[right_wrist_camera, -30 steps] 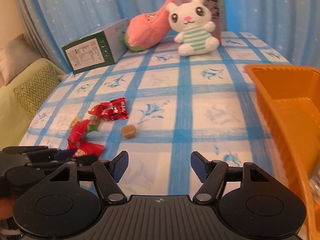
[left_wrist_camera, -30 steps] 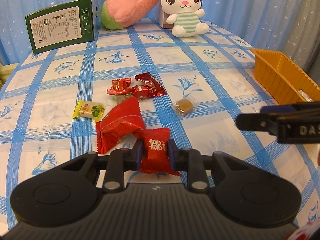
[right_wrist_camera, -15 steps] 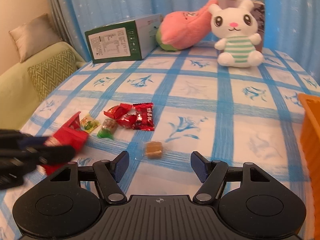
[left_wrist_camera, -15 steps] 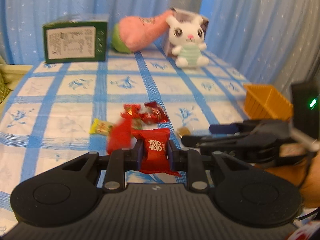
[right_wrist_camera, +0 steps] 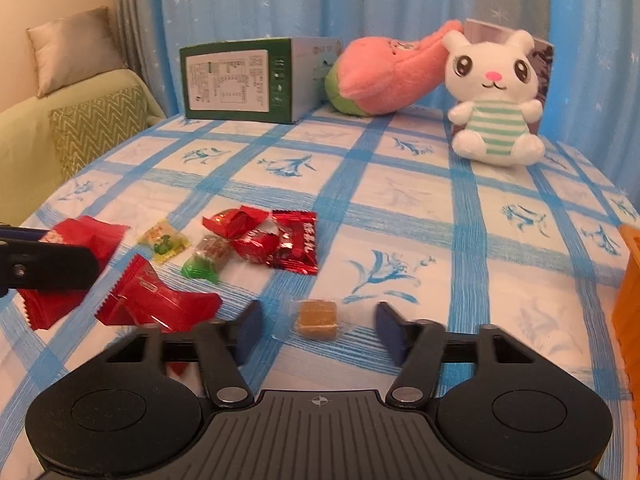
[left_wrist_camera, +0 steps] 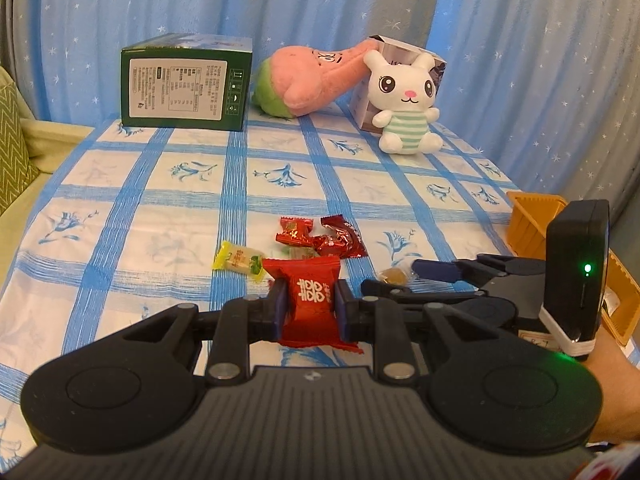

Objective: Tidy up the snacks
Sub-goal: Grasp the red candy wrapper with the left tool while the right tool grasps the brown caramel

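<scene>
My left gripper [left_wrist_camera: 308,304] is shut on a red snack packet [left_wrist_camera: 310,300] and holds it above the table; the packet also shows in the right wrist view [right_wrist_camera: 80,256]. My right gripper [right_wrist_camera: 318,328] is open, its fingers on either side of a small brown candy in clear wrap [right_wrist_camera: 317,317], low over the cloth. The brown candy also shows in the left wrist view [left_wrist_camera: 394,276]. A larger red packet [right_wrist_camera: 156,300], a yellow-green candy [right_wrist_camera: 163,240], a green candy [right_wrist_camera: 206,260] and red wrapped candies [right_wrist_camera: 276,240] lie on the checked tablecloth. The orange tray [left_wrist_camera: 532,220] stands at the right.
A green box [right_wrist_camera: 248,80], a pink and green plush [right_wrist_camera: 384,76], a white rabbit plush [right_wrist_camera: 496,100] and a small box [right_wrist_camera: 540,56] behind it stand at the table's far edge. A sofa with cushions [right_wrist_camera: 80,116] is to the left. Blue curtains hang behind.
My left gripper has lifted the red packet off the table and tilted up. My right gripper has moved left and down until the brown candy lies between its fingers.
</scene>
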Motion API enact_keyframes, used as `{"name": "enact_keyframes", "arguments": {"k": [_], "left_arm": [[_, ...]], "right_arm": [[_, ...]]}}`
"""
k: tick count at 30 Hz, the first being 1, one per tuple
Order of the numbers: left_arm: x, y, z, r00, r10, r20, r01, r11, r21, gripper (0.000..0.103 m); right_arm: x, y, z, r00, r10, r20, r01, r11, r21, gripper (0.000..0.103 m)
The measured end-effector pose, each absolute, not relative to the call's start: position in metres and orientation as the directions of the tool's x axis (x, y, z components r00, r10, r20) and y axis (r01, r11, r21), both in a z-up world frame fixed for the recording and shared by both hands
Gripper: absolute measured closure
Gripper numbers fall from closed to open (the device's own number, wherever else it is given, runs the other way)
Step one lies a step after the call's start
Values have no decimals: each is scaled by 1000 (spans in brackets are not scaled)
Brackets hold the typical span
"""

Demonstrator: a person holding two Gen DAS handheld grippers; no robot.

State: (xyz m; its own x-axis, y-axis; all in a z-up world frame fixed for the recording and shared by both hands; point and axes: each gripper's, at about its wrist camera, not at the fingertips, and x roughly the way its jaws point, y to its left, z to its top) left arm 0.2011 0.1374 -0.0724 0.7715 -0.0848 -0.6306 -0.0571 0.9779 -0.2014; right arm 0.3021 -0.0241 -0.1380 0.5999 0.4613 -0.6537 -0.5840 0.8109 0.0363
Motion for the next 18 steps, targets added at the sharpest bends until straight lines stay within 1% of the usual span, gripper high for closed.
{"name": "enact_keyframes", "arguments": {"k": [1,2,6,18], "left_arm": [[201,137,-72,772,-84,-630,-58,978,-202,81],[201,137,-72,772,-83,-630,-59,978,-201,81],[201,136,-72,771,-83,-631,-57,978,-198,81],[187,111,-57,771,-95,-630,-42,979,-198,81]], "right_arm": [[302,-23,-137,597,462,-656,-588,808,33,61],[301,-23,-135,600,453,-659,-585,811,25,68],[298,-27,-132,599,440,-668,-572,820,27,70],[260,-69,-89,647,411,-643,-504,863,44,71]]}}
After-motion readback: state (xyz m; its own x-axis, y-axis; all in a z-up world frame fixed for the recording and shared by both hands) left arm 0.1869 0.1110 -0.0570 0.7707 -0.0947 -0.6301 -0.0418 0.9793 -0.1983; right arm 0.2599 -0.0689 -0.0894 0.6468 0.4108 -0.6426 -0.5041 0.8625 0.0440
